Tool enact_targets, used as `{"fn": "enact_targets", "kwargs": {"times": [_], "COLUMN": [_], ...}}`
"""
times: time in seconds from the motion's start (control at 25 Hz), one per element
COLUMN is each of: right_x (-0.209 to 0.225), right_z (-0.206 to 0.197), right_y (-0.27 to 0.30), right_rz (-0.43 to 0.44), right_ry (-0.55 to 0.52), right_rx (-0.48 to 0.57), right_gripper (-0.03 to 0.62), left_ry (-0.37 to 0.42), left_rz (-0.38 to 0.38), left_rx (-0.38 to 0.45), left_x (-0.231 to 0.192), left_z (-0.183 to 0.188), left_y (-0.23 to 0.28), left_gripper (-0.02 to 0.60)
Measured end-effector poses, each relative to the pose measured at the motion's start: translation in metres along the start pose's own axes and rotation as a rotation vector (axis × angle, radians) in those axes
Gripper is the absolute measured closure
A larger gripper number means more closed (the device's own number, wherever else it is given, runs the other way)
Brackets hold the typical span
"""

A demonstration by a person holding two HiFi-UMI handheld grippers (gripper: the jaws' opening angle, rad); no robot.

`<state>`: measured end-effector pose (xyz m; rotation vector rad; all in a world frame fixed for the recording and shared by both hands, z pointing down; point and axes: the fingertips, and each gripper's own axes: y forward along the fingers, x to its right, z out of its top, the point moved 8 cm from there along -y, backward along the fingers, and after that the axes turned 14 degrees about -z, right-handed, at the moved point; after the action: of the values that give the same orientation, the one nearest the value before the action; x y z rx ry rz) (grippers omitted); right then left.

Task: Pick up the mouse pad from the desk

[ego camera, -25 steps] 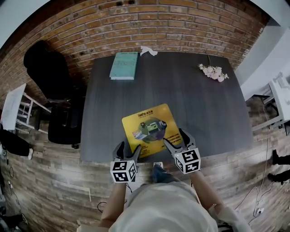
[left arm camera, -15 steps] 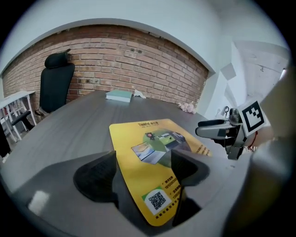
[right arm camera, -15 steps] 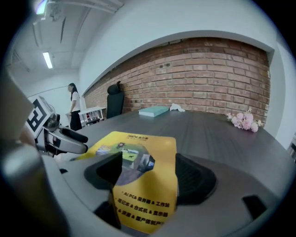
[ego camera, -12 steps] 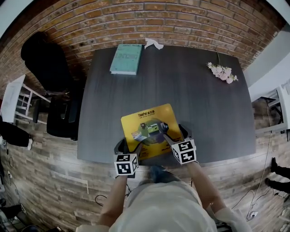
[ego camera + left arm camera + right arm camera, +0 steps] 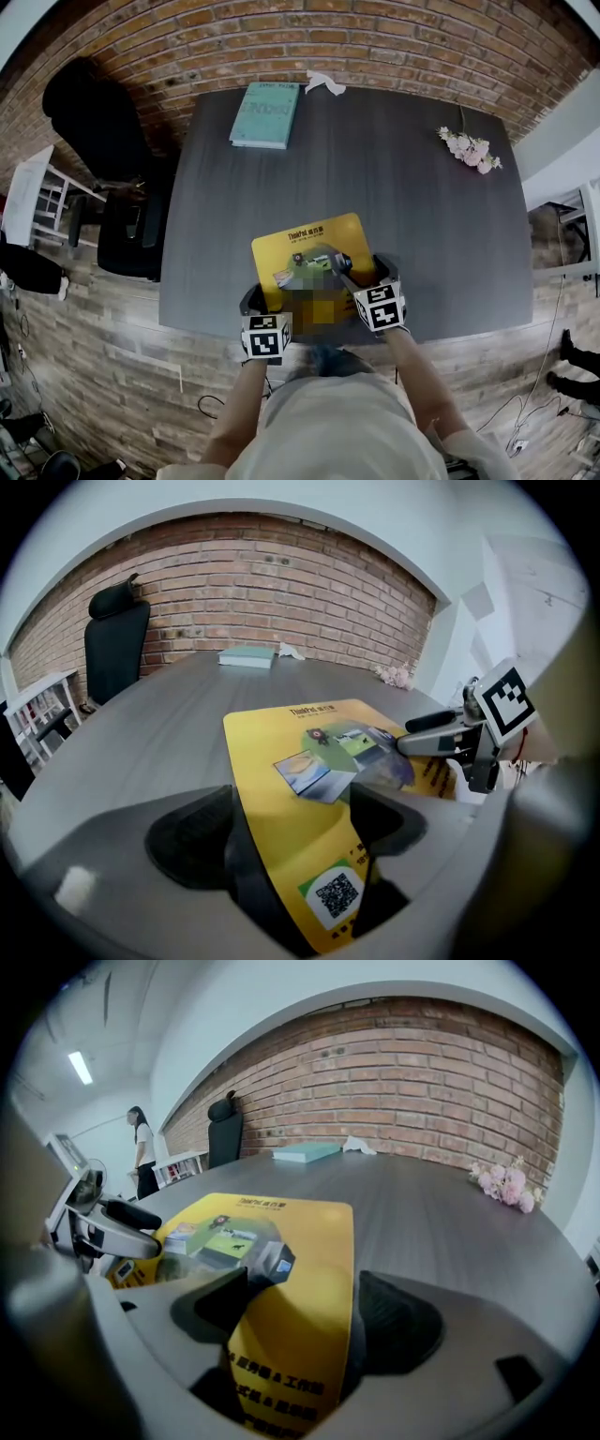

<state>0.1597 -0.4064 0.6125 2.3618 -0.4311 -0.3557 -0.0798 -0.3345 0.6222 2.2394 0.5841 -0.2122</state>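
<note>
The yellow mouse pad [image 5: 309, 246] lies flat on the dark grey desk [image 5: 412, 206], close to its near edge. My left gripper [image 5: 267, 302] is low over the pad's near left corner, its jaws opening wide. In the left gripper view the pad [image 5: 281, 752] runs between the two jaws of the left gripper [image 5: 291, 832], and neither presses on it. My right gripper [image 5: 361, 272] stands open at the near right corner. The right gripper view has the pad's right edge [image 5: 309, 1269] lying between the spread jaws of the right gripper [image 5: 305, 1312].
A teal book [image 5: 265, 114] and crumpled white paper [image 5: 323, 84] lie at the desk's far edge, pink flowers [image 5: 472, 150] at the far right. A black chair [image 5: 94, 131] stands left of the desk. A person [image 5: 142, 1152] stands in the background.
Both grippers have come down and forward from the desk's near edge onto the pad's near corners. The left jaws have spread wider. The pad has not moved.
</note>
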Motion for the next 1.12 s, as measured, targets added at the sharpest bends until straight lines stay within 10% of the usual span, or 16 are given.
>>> {"fn": "enact_targets", "kwargs": {"times": [0.6, 1.12], "right_x": [-0.008, -0.025], "right_z": [0.0, 0.004], "right_y": [-0.002, -0.007], "right_rz": [0.015, 0.04], "right_ry": [-0.029, -0.053], "right_rx": [0.001, -0.002], "right_gripper": [0.304, 0.48], "left_ry": [0.032, -0.002], "left_rz": [0.063, -0.021], "left_rx": [0.001, -0.008], "left_x": [0.007, 0.016], "left_z": [-0.002, 0.001], "left_y": [0.005, 0.007], "left_gripper": [0.226, 0.436]}}
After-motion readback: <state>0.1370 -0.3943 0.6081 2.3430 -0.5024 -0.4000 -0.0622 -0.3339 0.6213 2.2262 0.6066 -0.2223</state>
